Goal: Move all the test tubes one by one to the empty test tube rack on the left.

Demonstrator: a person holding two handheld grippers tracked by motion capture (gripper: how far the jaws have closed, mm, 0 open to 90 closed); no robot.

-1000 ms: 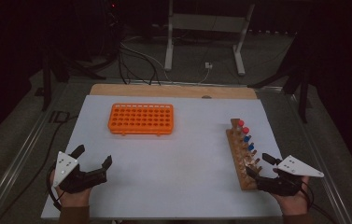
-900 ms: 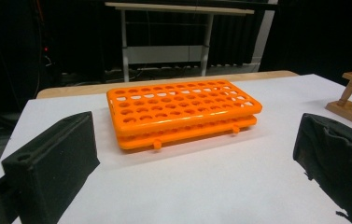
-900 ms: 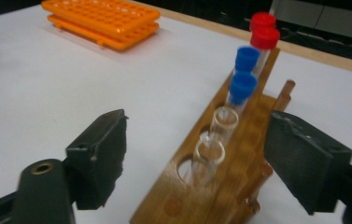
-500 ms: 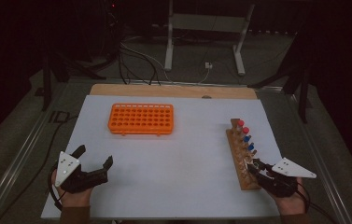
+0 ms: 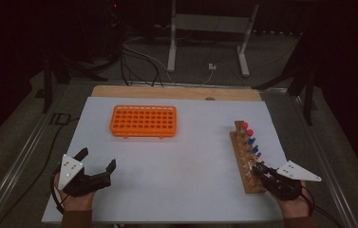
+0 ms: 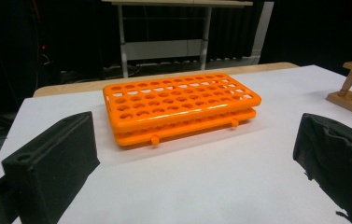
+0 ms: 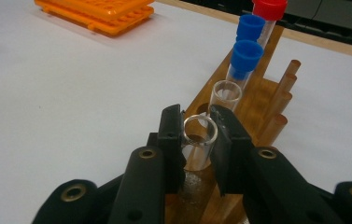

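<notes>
- Two jaws of the right gripper [image 7: 197,135] had just closed on an uncapped glass tube [image 7: 200,140], which stood in the wooden rack [image 5: 244,161] at the table's right.
- Left gripper [image 5: 96,164] rested with jaws wide apart, holding nothing, near the orange rack [image 6: 180,105].

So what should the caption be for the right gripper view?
Right gripper clamps an uncapped glass tube standing in the wooden rack.

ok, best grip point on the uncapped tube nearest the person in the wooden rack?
Just under the open rim, pads on opposite sides of the glass tube, coming from the near end of the wooden rack. It stands upright, with neighbours only beyond it. The right gripper is shut on it this way.
</notes>
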